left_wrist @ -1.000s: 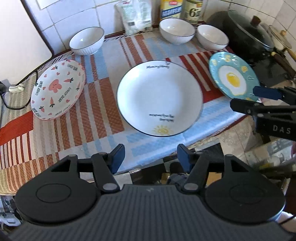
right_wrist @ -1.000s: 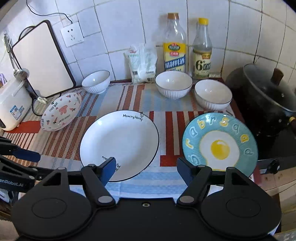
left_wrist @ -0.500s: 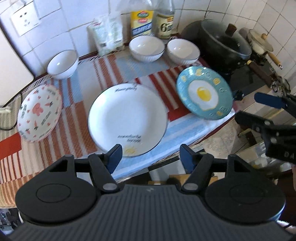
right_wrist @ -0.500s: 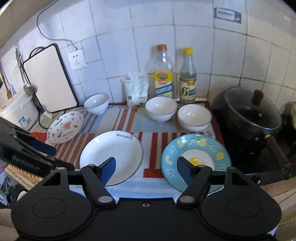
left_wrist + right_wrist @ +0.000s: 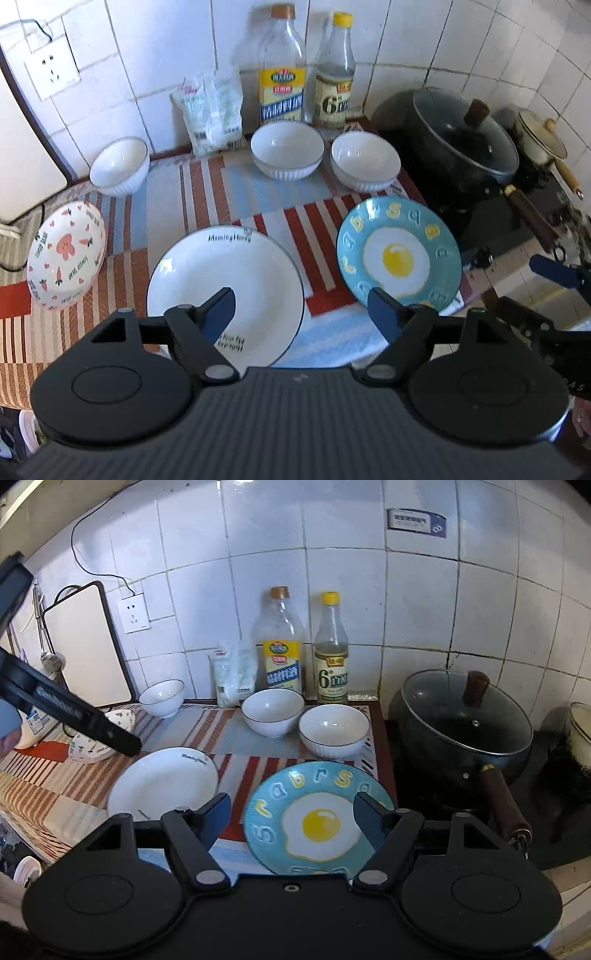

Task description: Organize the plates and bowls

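A large white plate (image 5: pixel 225 284) lies on the striped cloth, a blue egg plate (image 5: pixel 399 253) to its right, a pink patterned plate (image 5: pixel 66 254) at the left. Three white bowls (image 5: pixel 120 164) (image 5: pixel 287 149) (image 5: pixel 365 160) stand at the back. My left gripper (image 5: pixel 303 310) is open and empty, above the front of the white plate and egg plate. My right gripper (image 5: pixel 291 818) is open and empty over the egg plate (image 5: pixel 317 816); the white plate (image 5: pixel 162 782) is to its left.
Two bottles (image 5: pixel 282 70) (image 5: pixel 334 74) and a bag (image 5: pixel 212 110) stand against the tiled wall. A black lidded pot (image 5: pixel 454 147) sits on the stove at right. A white board (image 5: pixel 88 646) leans at the left. The counter's front edge runs just below the plates.
Both grippers have tilted up and moved closer to the counter. The right gripper shifted right over the egg plate. The dishes have not moved.
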Available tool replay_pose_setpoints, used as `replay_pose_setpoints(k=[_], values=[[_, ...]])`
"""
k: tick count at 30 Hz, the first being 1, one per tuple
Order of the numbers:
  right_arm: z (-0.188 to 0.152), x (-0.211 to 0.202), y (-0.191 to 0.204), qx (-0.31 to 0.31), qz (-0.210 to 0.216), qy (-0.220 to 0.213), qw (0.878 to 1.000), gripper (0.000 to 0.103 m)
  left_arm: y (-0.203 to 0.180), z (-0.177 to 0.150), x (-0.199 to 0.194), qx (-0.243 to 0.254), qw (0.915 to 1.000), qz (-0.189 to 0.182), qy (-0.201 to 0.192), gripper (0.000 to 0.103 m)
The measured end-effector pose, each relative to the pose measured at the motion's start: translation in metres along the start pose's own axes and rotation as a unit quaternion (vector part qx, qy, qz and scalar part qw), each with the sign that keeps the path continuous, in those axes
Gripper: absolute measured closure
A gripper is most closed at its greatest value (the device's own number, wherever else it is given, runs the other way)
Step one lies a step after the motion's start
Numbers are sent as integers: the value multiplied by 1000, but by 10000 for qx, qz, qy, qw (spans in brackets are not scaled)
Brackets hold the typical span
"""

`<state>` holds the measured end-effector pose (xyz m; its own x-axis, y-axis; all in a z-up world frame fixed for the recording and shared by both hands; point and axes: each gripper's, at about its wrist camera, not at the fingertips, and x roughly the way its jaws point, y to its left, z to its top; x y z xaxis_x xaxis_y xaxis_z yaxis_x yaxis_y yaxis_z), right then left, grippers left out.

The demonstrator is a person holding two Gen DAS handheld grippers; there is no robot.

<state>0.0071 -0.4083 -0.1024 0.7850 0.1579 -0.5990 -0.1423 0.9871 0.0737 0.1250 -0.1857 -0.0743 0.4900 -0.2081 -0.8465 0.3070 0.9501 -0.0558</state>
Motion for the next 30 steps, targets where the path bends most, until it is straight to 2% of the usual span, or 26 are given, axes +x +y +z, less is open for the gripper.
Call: replay_pose_setpoints(k=[2,5,9,12,18,21,23,27,28,30], values=[[-7,2,-11,-64,-5,-148,9999,26,-10,-1,4,75,9998,103,-175,18],[-13,12,-26,-119,15,-157,9998,26,-25,0,14,131,9994,159,-281,17],[-17,31,-43,-29,41,211,9998,26,-42,6,30,157,9997,143,-150,17],[-19,38,-54,119,224,284,9993,26,-55,11,42,253,9995,135,-149,17],[-31,65,-71,105,245,555,9981,26,-73,12,78,225,9996,-50,-189,20],[-39,85,-79,95,34,725,9973,26,-75,5,102,236,9996,-174,-40,24],[-45,95,-80,-19,-108,659,9978,26,-74,-2,120,89,9997,-197,99,25],[-53,116,-87,190,-56,769,9968,26,-71,-15,148,-222,9989,190,353,26],[-54,121,-89,267,-14,813,9963,26,-68,-17,156,-359,9981,177,476,26],[-56,129,-92,359,47,854,9957,26,-66,-21,167,-433,9978,160,468,26]])
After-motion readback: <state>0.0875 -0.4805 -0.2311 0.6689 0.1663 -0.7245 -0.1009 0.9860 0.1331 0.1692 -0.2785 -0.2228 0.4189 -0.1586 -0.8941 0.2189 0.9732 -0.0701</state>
